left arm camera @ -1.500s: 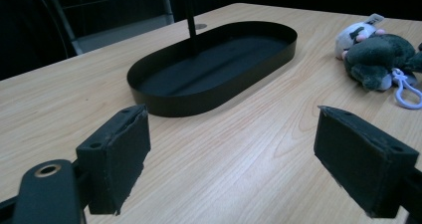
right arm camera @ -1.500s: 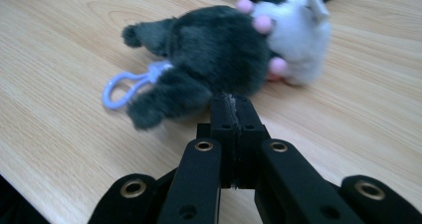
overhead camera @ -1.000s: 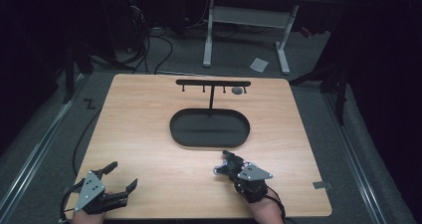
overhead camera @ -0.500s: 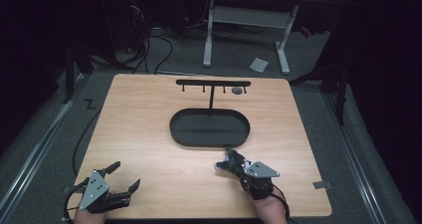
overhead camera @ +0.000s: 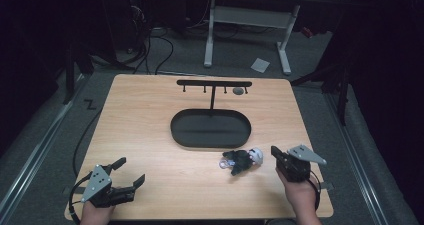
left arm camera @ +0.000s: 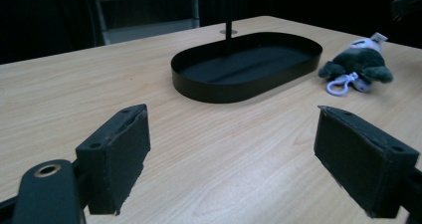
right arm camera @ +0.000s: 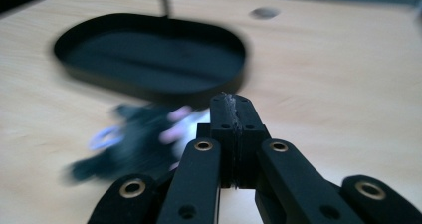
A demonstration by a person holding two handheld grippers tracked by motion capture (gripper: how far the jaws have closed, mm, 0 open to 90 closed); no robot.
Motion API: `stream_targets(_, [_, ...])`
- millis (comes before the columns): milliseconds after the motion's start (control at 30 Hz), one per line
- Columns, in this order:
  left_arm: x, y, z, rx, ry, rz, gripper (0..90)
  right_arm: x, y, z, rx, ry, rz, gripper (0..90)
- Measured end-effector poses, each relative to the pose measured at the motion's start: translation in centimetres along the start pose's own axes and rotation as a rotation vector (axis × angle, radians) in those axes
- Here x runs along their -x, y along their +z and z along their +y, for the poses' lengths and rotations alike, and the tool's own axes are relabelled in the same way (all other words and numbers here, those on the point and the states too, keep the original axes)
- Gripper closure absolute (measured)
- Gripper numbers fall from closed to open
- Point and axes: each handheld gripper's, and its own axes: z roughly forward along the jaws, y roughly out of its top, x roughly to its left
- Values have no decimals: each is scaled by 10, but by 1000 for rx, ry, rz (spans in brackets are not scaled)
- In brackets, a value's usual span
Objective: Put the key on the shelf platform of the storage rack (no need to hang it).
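A small dark plush keychain toy (overhead camera: 242, 159) with a white head and a pale clip lies on the wooden table just in front of a black oval tray (overhead camera: 210, 144). My right gripper (overhead camera: 275, 151) is right of the toy, shut with nothing between its jaws. In the right gripper view the blurred toy (right arm camera: 134, 139) sits left of the shut gripper (right arm camera: 233, 102), with the tray (right arm camera: 149, 50) beyond. My left gripper (overhead camera: 132, 170) stands open at the table's near left. Its view shows that gripper (left arm camera: 234, 149) open over bare wood, the tray (left arm camera: 224, 89) ahead and the toy (left arm camera: 358, 64) at right.
A thin post rises from the tray's far side to a black bar with pegs (overhead camera: 214, 83). A grey round disc (overhead camera: 239, 90) sits in the tabletop behind it. Beyond the table stand a white desk frame (overhead camera: 245, 20) and cables on the floor.
My right gripper has drawn back to the right, off the plush toy, which now lies uncovered on the table. The left gripper has barely shifted.
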Motion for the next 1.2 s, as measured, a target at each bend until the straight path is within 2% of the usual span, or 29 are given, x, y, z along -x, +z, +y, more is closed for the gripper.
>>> stream_targets(33, [1, 3, 1, -10, 12, 8, 150, 2, 8, 1, -14, -3, 12, 896])
stream_targets(67, [1, 3, 1, -10, 12, 8, 151, 2, 8, 1, -14, -3, 12, 896])
stream_targets(133, [2, 4, 1, -17, 30, 0, 151, 1, 30, 1, -44, 6, 57, 897])
stream_targets(200, [3, 5, 2, -19, 38, 7, 150, -5, 43, 0, -65, -25, 73, 897])
stream_targets(233, [3, 6, 3, -22, 44, 15, 151, -9, 50, -4, -98, -62, 67, 897])
stream_targets(333, [5, 3, 5, -9, 38, 15, 150, -10, 48, -9, -95, -40, 73, 898])
stream_targets(367, [6, 2, 6, -1, 48, 11, 150, -11, 44, -11, -95, -37, 77, 898])
stream_targets(433, [7, 2, 8, 10, 45, 15, 150, -16, 32, -16, -96, -47, 82, 898])
stream_targets(533, [8, 4, 9, 12, 41, 4, 150, -26, 13, -26, -102, -20, 109, 898])
stream_targets(600, [9, 9, 9, 2, 69, -6, 150, -32, 0, -28, -94, -11, 143, 897])
stream_targets(667, [10, 12, 9, 0, 56, -11, 150, -42, -17, -30, -62, -8, 170, 897])
stream_targets(700, [10, 12, 9, -1, 58, -15, 150, -46, -19, -31, -60, -12, 166, 896])
stream_targets(767, [10, 13, 7, -9, 68, -20, 150, -48, -16, -33, -59, -27, 139, 891])
stream_targets(867, [7, 10, 6, -12, 65, -11, 150, -45, 1, -26, -59, -35, 117, 860])
stream_targets(933, [5, 8, 5, -7, 66, -9, 150, -40, 14, -20, -48, -39, 75, 854])
stream_targets(1000, [4, 6, 4, -16, 75, -6, 150, -34, 27, -21, -75, 2, 91, 871])
stream_targets(1033, [3, 6, 3, -21, 65, 2, 150, -33, 29, -22, -86, 6, 98, 886])
stream_targets(1100, [1, 3, 1, -14, 26, 11, 151, -38, 26, -27, -96, -11, 100, 898])
stream_targets(1133, [2, 2, 2, -9, 27, 7, 150, -39, 22, -30, -99, -15, 98, 898])
stream_targets(1200, [4, 1, 5, -2, 65, -3, 149, -40, 13, -35, -105, -27, 93, 898])
